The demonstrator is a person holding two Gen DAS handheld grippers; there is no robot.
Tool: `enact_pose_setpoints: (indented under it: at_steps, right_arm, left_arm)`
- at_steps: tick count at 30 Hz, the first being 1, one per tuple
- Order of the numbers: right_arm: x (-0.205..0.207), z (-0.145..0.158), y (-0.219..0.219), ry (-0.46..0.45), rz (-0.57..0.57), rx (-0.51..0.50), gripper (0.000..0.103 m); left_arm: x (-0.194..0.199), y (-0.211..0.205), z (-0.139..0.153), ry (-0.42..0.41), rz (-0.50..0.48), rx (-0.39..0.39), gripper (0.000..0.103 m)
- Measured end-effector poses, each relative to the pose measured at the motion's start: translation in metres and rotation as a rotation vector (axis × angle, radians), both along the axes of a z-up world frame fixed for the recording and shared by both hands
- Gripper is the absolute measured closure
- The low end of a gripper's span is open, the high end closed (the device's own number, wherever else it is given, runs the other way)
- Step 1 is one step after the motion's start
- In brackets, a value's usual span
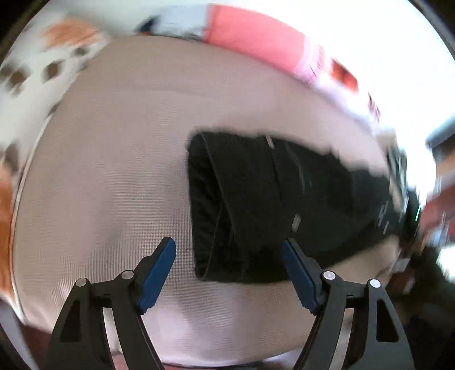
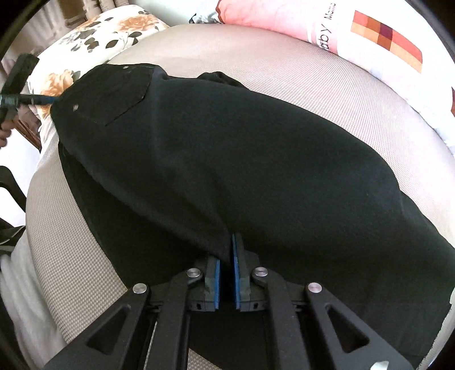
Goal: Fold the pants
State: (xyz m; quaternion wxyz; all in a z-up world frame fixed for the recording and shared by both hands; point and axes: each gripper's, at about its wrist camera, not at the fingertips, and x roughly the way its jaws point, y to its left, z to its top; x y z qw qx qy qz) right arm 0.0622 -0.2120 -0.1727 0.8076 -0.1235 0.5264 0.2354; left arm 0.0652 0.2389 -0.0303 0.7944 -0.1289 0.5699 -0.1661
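Note:
Black pants (image 2: 241, 159) lie stretched across a beige woven cushion (image 2: 327, 82), with a riveted pocket at the far left end. My right gripper (image 2: 227, 250) is shut on a pinch of the black cloth at the near edge, and the cloth rises in a ridge from its blue pads. In the blurred left wrist view the pants (image 1: 284, 199) run off to the right. My left gripper (image 1: 229, 242) stands open just above the cushion (image 1: 113, 170), the pants' end ahead of it, and its pads are not pressing on the cloth. The right wrist view shows the left gripper (image 2: 17, 85) beside the pocket end.
A pink pillow (image 2: 270, 20) and a white printed pillow (image 2: 384, 37) line the cushion's far side. A floral fabric (image 2: 99, 31) lies at the far left. A person's hand (image 2: 2, 133) shows at the left edge. Bare cushion surrounds the pants.

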Motion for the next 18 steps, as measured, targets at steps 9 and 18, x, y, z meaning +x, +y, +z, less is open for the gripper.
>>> enact_pose_setpoints:
  at_steps: [9, 18]
  right_arm:
    - [-0.008, -0.001, -0.006, -0.016, -0.022, 0.028, 0.096]
    - [-0.01, 0.001, -0.006, -0.035, -0.024, 0.026, 0.096]
  left_arm:
    - [-0.029, -0.028, -0.02, 0.233, 0.277, -0.26, 0.036]
    - [-0.016, -0.031, -0.057, 0.278, 0.396, -0.273, 0.078]
